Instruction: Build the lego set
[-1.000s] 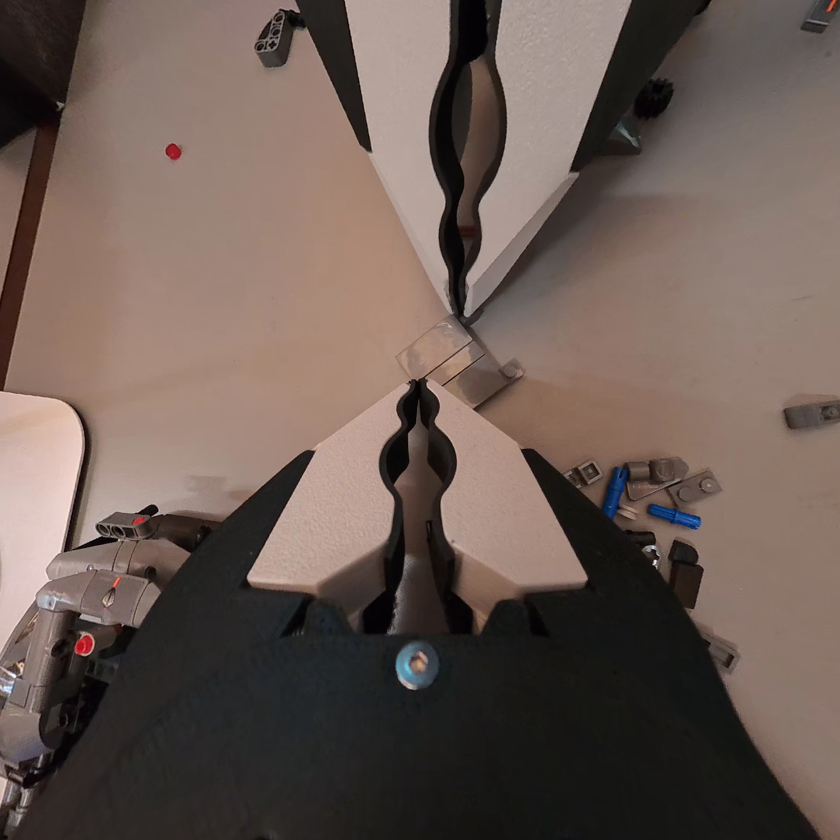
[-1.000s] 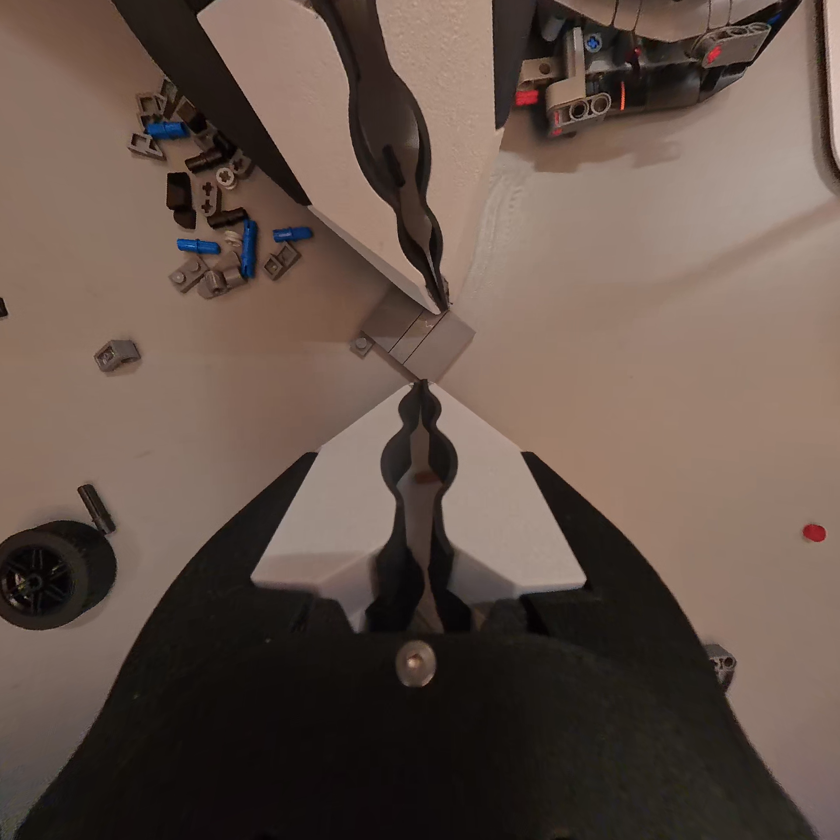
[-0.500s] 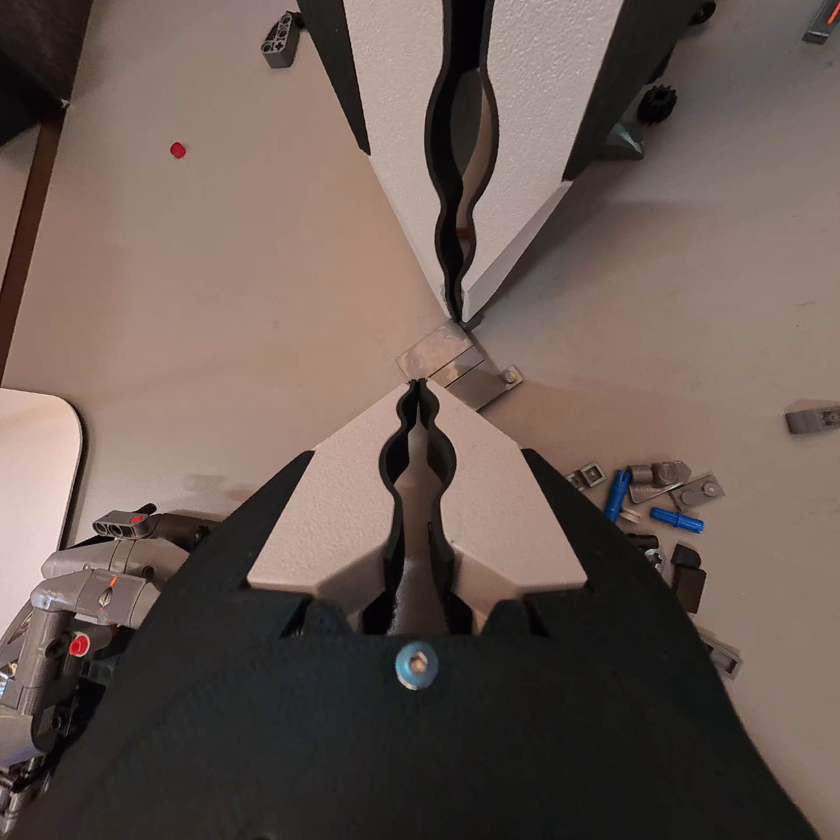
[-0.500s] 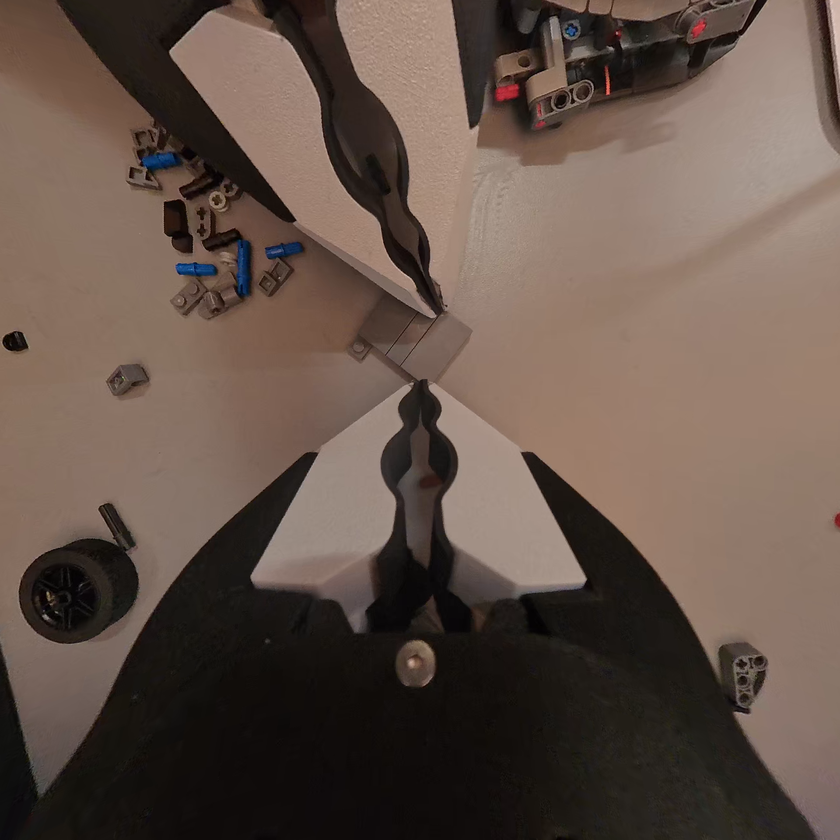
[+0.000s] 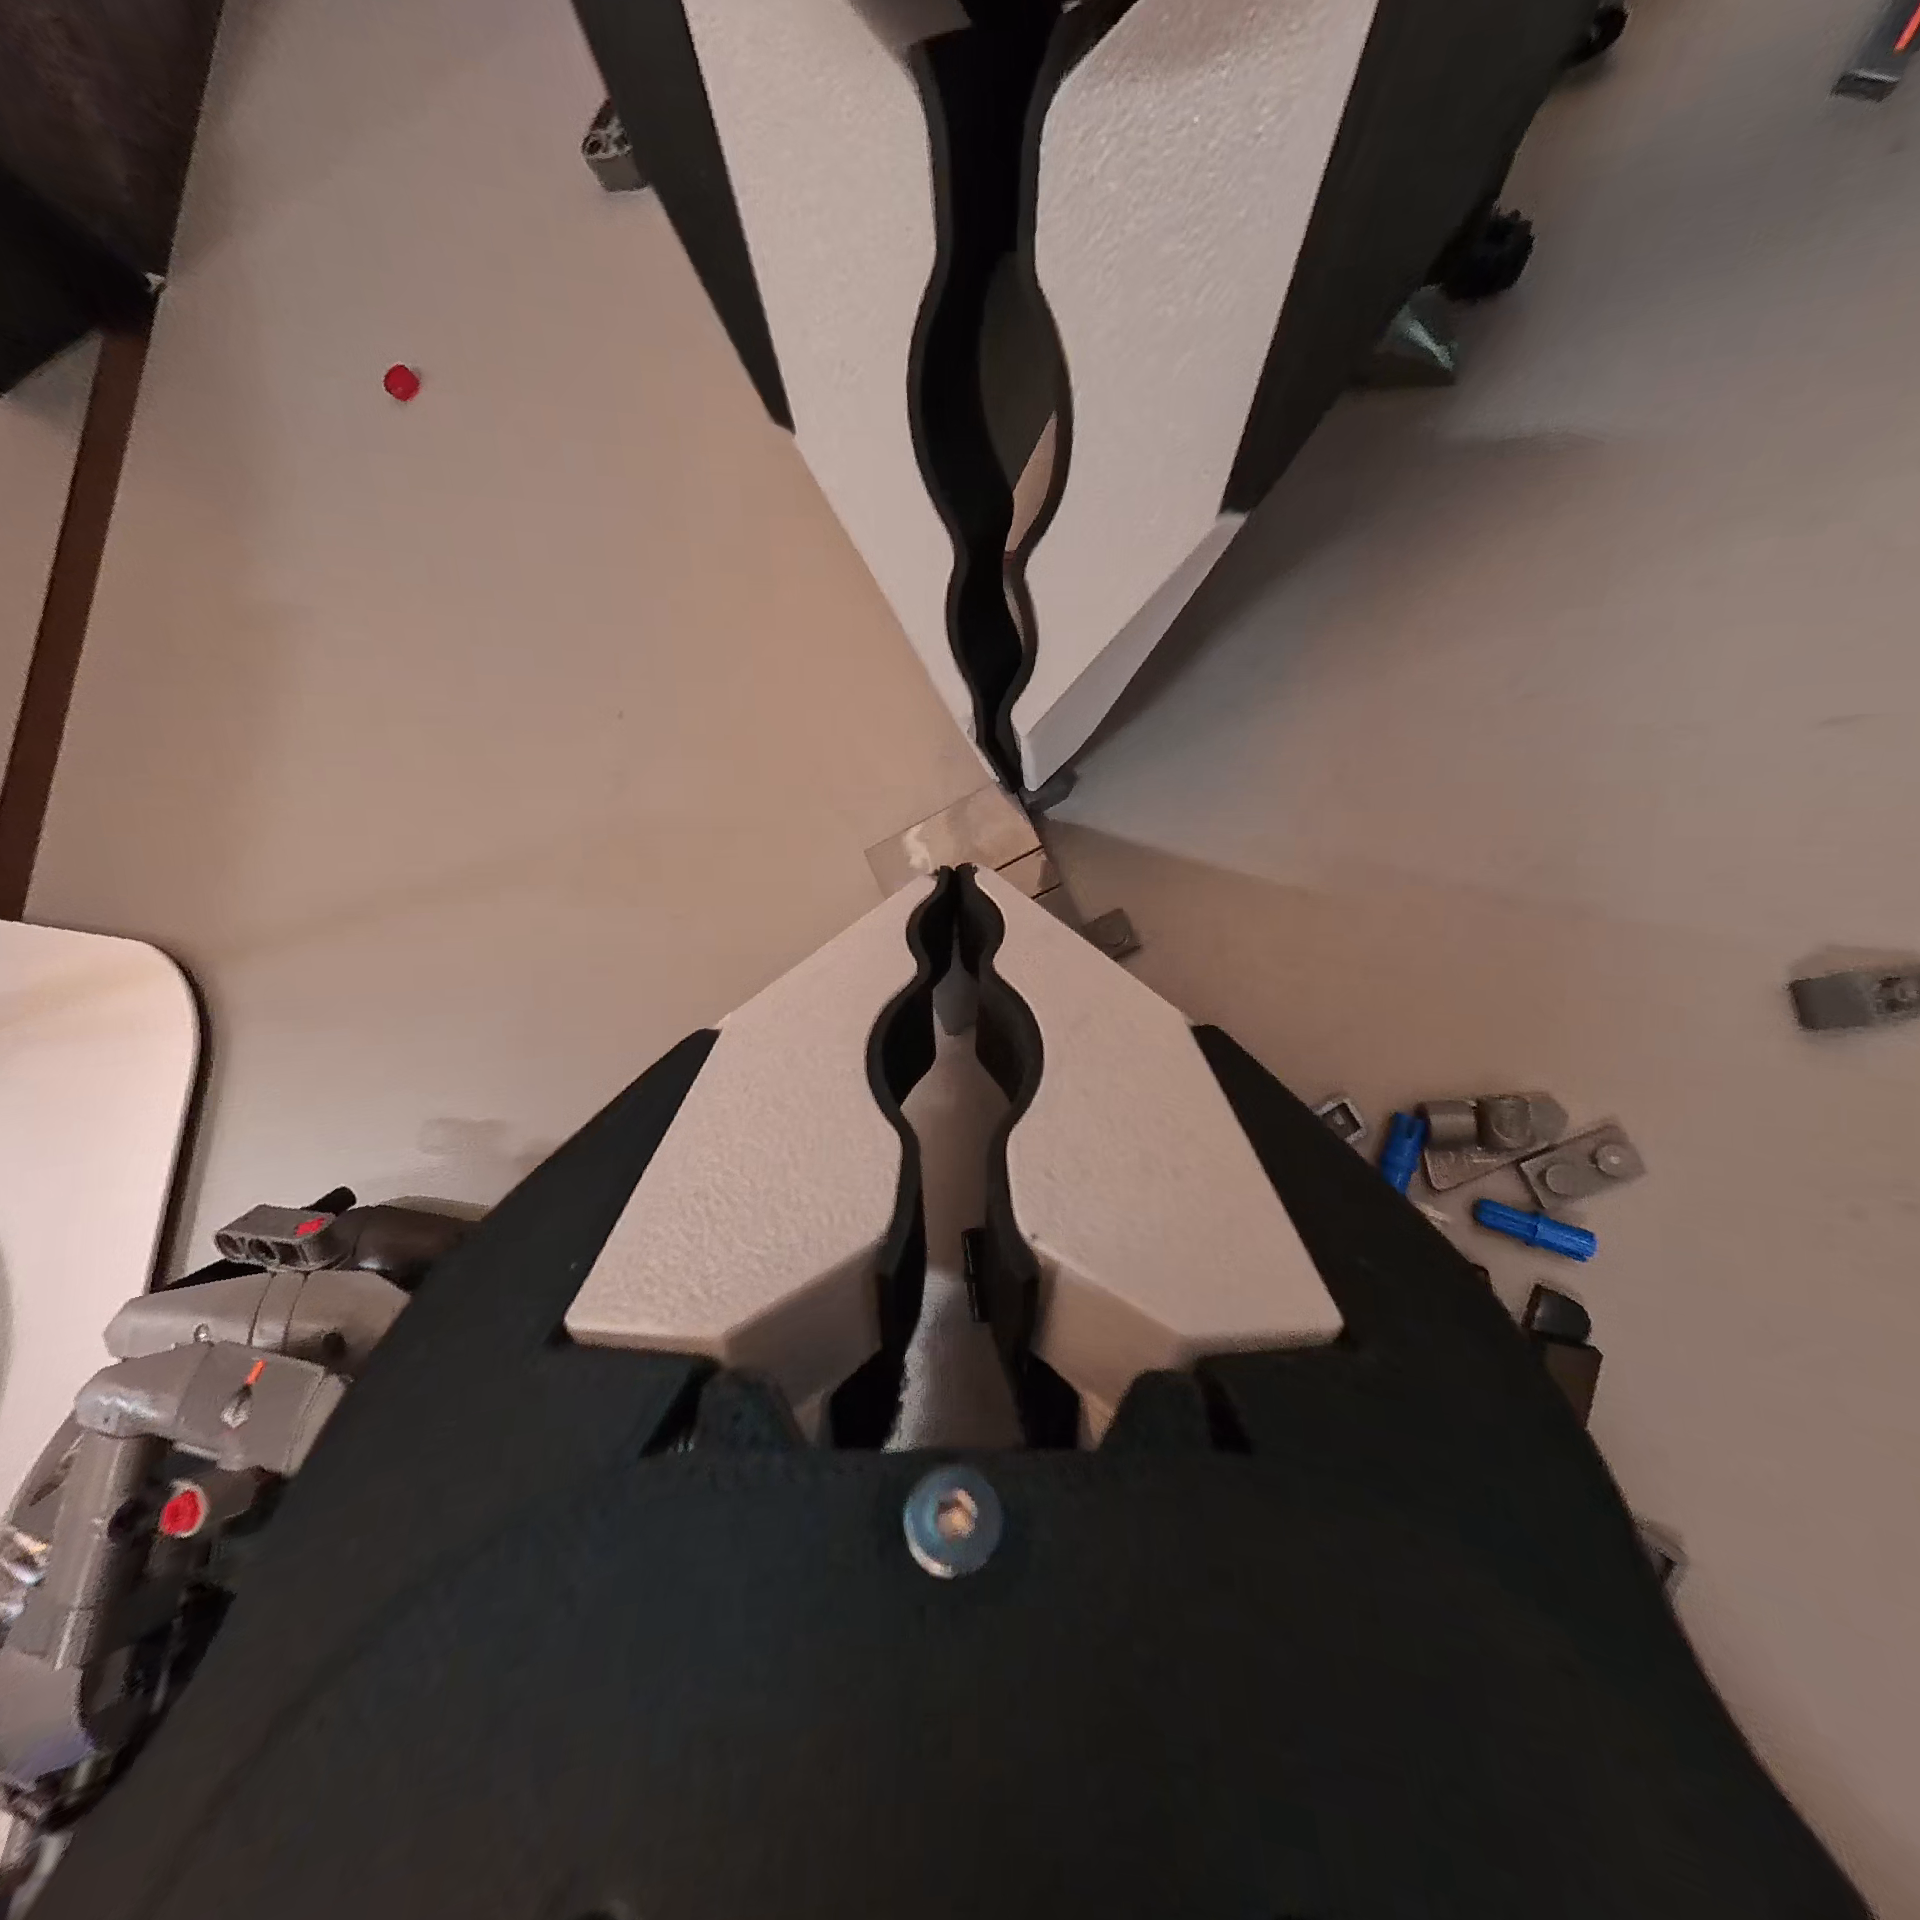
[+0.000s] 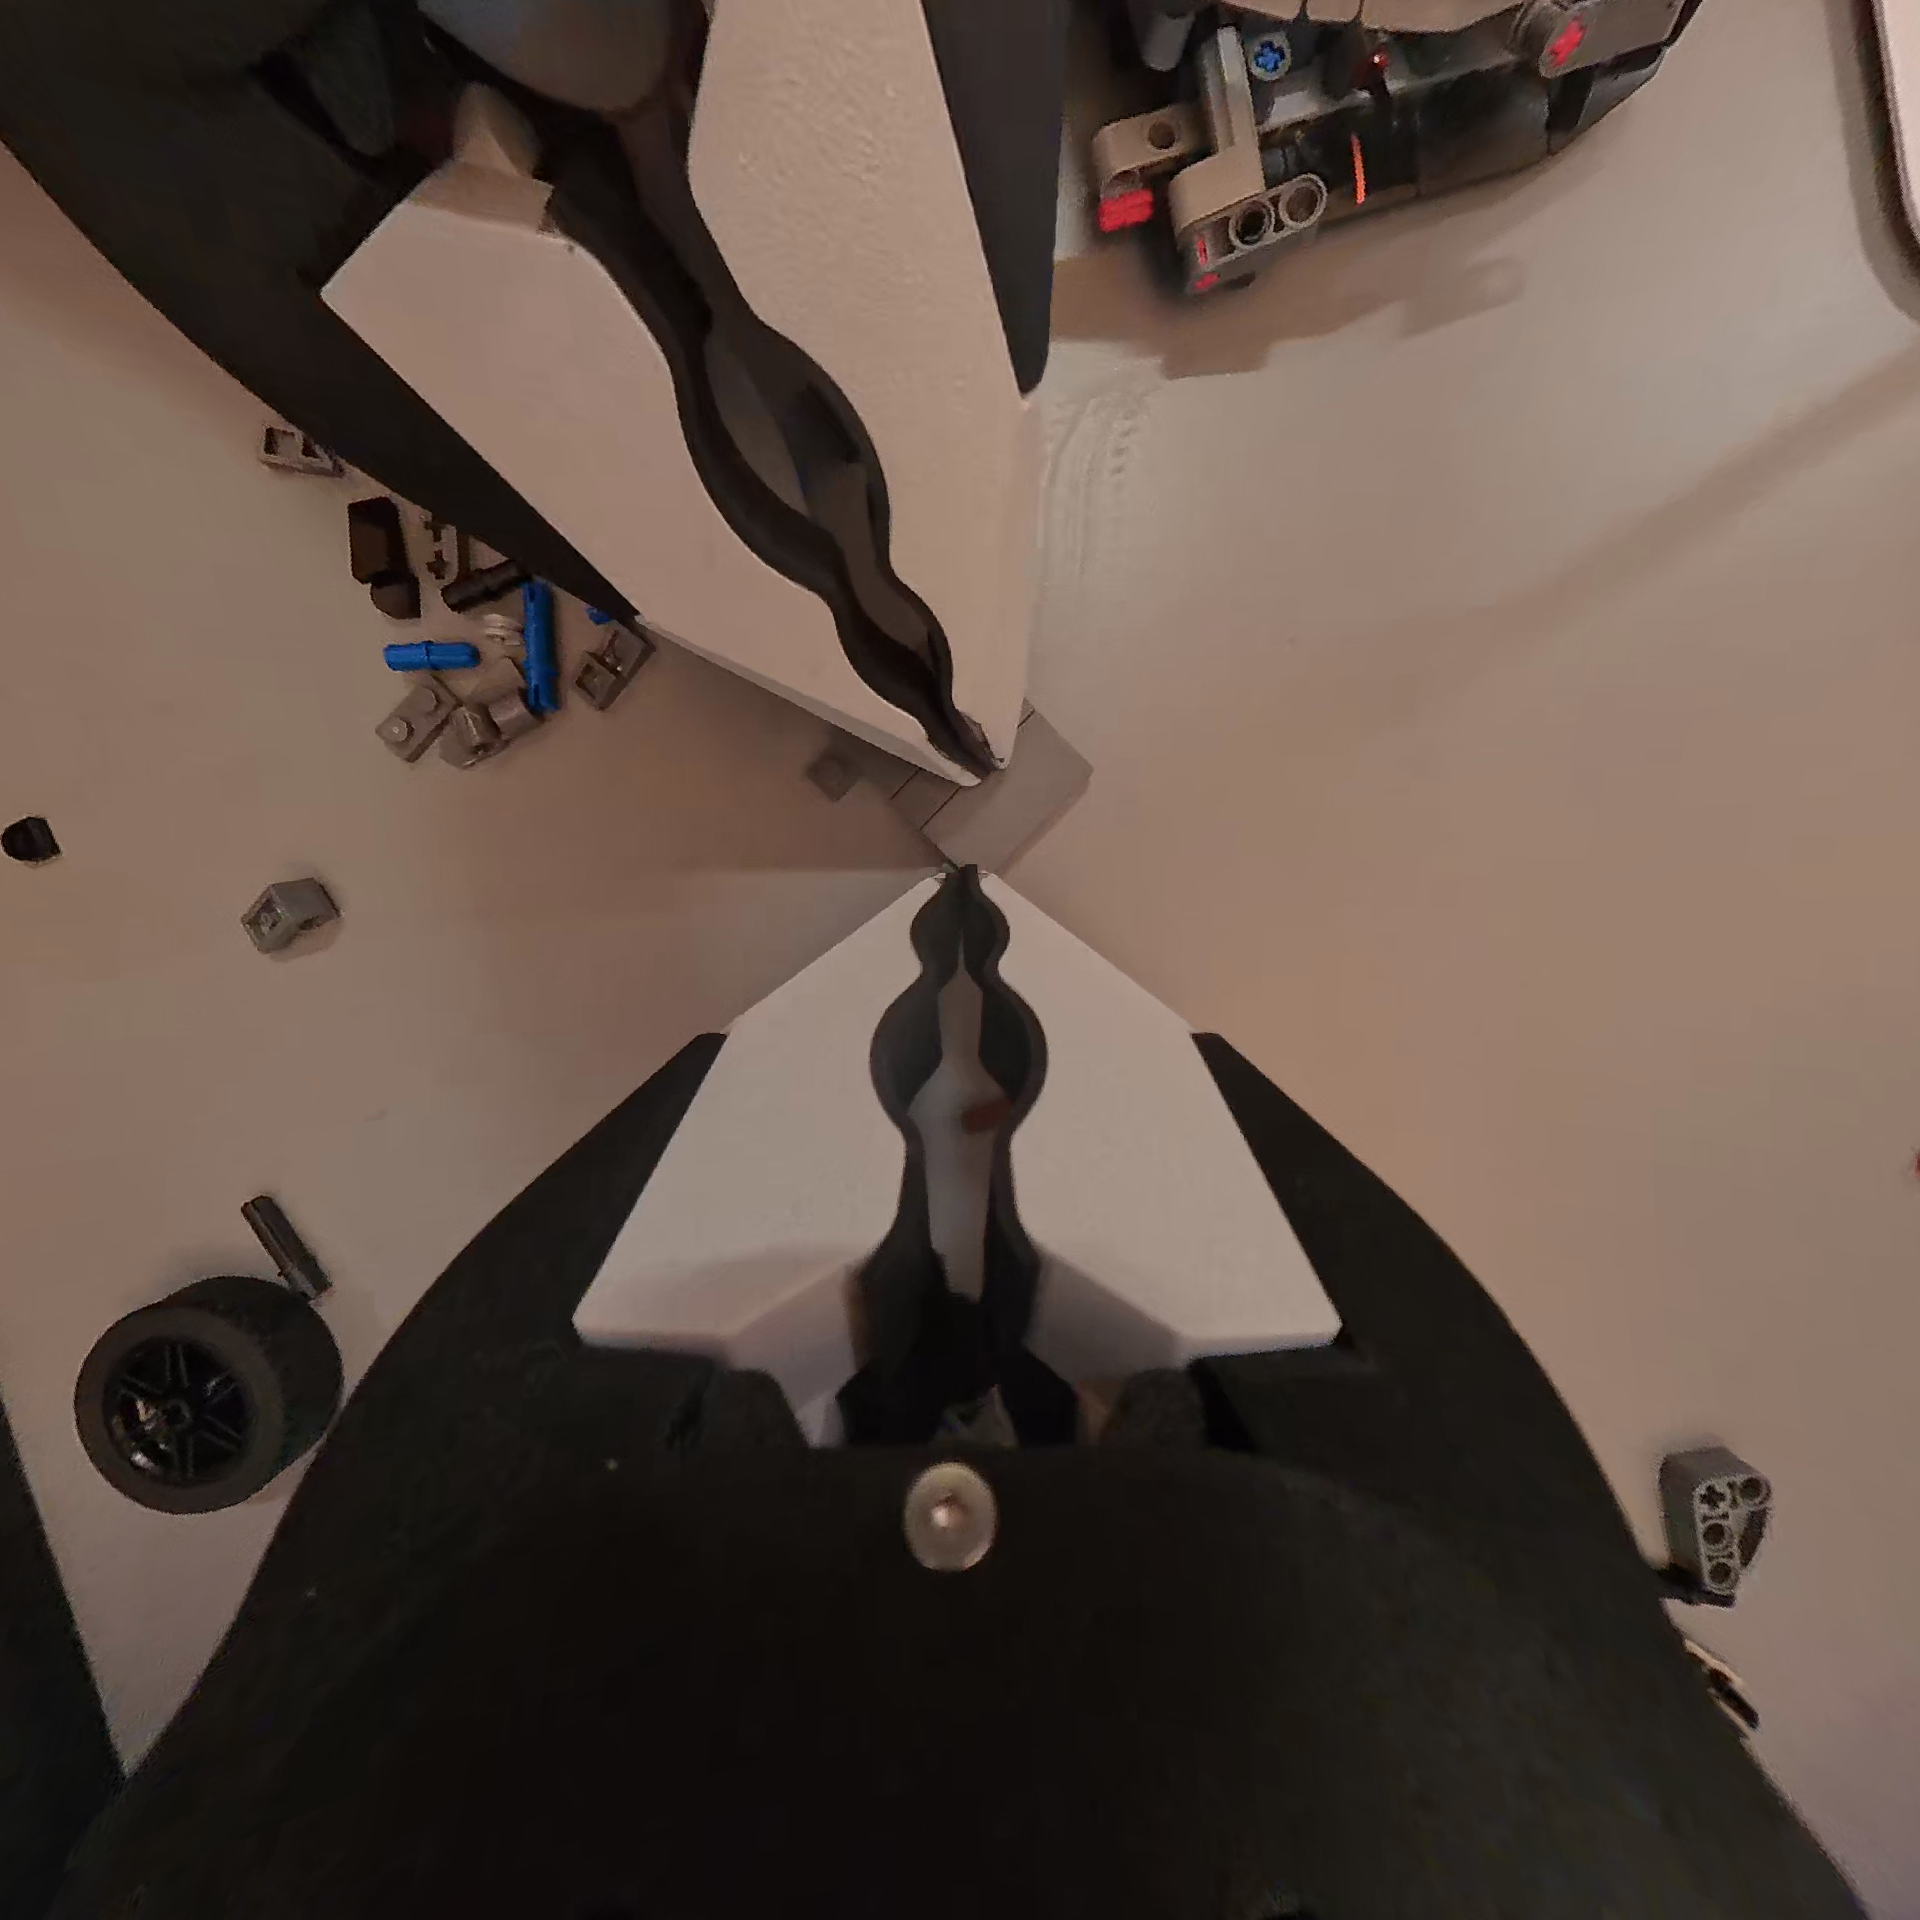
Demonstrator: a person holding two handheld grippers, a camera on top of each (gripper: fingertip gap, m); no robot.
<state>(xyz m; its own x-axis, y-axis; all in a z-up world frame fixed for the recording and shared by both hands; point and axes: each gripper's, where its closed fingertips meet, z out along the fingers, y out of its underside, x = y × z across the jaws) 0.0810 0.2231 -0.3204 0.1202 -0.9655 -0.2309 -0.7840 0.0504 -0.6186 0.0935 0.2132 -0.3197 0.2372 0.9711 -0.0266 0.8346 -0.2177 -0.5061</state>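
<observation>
Both tongs meet tip to tip over the pale table [image 5: 520, 644], each pinching an edge of the same small grey plate assembly [image 5: 951, 842], which hangs between them just above the surface. The left gripper [image 5: 958, 878] has its jaws drawn together on the near edge of that flat piece, and the right gripper [image 6: 964, 875] is likewise clamped on the opposite edge, so I take it 2 thin parts are being pressed or aligned into 1. As for progress, I'd judge the build well underway but far from finished: a sizeable grey and black partly built model [image 6: 1351, 156] with red accents sits off to the side, while plenty of loose parts wait, so several steps look left. The left wrist view shows things the other misses: a tiny red stud [image 5: 400, 380] lying alone, a white rounded board edge [image 5: 104, 1039], and a lone grey slope piece [image 5: 1855, 1000]. The right wrist view alone gives a black wheel [image 6: 203, 1397] with a short dark pin [image 6: 283, 1242] beside it, a grey 3-hole connector [image 6: 1714, 1517], and a fuller look at the heap of blue pins and grey clips [image 6: 488, 665]. Whether the plates are fully seated, I cannot tell.
</observation>
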